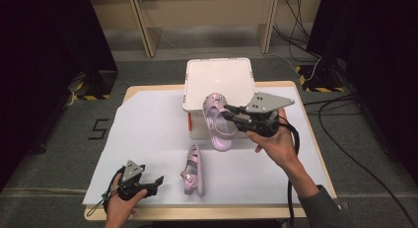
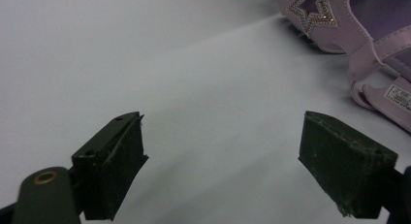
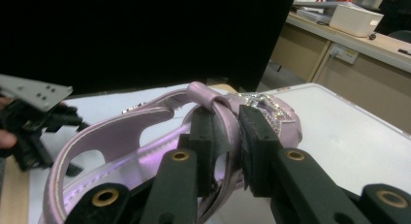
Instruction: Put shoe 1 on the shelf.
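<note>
Right gripper [image 1: 227, 112]: clamped on lifted sandal [image 1: 217, 122], beside white box [image 1: 219, 77].
Left gripper [image 1: 158, 180]: jaws apart, nothing between them, well apart from box.

Right hand-held gripper [image 3: 227, 136] clamps pink sandal [image 3: 145, 132] strap; left hand-held gripper [image 3: 34, 117] beyond, white box [image 3: 349, 132] behind.

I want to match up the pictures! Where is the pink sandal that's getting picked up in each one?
High view: the lifted sandal is right of centre, in the right gripper, before the white box.
Left gripper view: not there; that one, top right, is the other sandal on the table.
Right gripper view: centre, pinched by a strap.
Shared landmark: the white box.
</note>
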### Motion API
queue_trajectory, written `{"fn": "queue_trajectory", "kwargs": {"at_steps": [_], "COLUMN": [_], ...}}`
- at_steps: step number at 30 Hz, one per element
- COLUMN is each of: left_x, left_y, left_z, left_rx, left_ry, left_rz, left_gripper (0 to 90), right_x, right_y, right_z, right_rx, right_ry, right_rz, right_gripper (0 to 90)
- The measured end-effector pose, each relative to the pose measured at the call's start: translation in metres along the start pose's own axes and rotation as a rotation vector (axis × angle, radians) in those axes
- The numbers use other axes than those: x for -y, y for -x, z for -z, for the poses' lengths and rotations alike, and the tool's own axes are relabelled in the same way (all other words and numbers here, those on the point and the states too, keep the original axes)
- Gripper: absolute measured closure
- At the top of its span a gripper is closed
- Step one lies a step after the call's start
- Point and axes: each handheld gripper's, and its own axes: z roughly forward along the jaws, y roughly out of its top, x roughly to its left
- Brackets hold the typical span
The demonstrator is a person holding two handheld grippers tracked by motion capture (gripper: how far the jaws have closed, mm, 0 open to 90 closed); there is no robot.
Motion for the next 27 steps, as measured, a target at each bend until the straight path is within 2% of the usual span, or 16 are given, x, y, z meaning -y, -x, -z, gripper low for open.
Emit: {"fn": "queue_trajectory", "kwargs": {"at_steps": [2,3,4,7,8,11,12,13,15,16,20,22,27], "left_x": [0.0,0.0,0.0,0.0,0.0,0.0,0.0,0.0,0.0,0.0,0.0,0.0,0.0], "left_y": [0.0,0.0,0.0,0.0,0.001,0.0,0.0,0.0,0.0,0.0,0.0,0.001,0.001], "left_z": [0.0,0.0,0.0,0.0,0.0,0.0,0.0,0.0,0.0,0.0,0.0,0.0,0.001], "left_rx": [0.0,0.001,0.0,0.002,0.004,0.004,0.004,0.003,0.002,0.004,0.008,0.008,0.01], "left_ry": [0.0,0.0,-0.001,0.002,0.003,0.001,0.002,0.004,0.002,0.002,-0.003,0.001,0.004], "left_rz": [-0.001,0.0,-0.001,0.002,0.005,0.002,0.003,0.003,0.002,0.004,-0.001,0.002,0.003], "left_gripper": [15.6,15.6,15.6,15.6,15.6,15.6,15.6,15.6,15.6,15.6,15.6,15.6,15.6], "right_x": [-0.006,-0.006,-0.012,-0.016,-0.019,-0.021,-0.023,-0.023,-0.025,-0.026,-0.028,-0.028,-0.028], "right_y": [0.01,0.01,0.018,0.024,0.032,0.038,0.045,0.045,0.049,0.054,0.06,0.068,0.076], "right_z": [-0.014,-0.014,-0.025,-0.035,-0.044,-0.054,-0.064,-0.064,-0.072,-0.082,-0.095,-0.108,-0.122], "right_rx": [0.01,0.01,0.022,0.031,0.047,0.058,0.076,0.076,0.091,0.102,0.117,0.129,0.152], "right_ry": [-0.011,-0.011,-0.019,-0.019,-0.031,-0.042,-0.054,-0.054,-0.07,-0.085,-0.103,-0.119,-0.135], "right_rz": [-0.002,-0.002,0.006,0.024,0.022,0.015,0.022,0.022,0.018,0.02,0.021,0.0,-0.014], "right_gripper": [77.7,77.7,77.7,77.7,77.6,77.6,77.7,77.7,77.6,77.7,77.6,77.6,77.6]}}
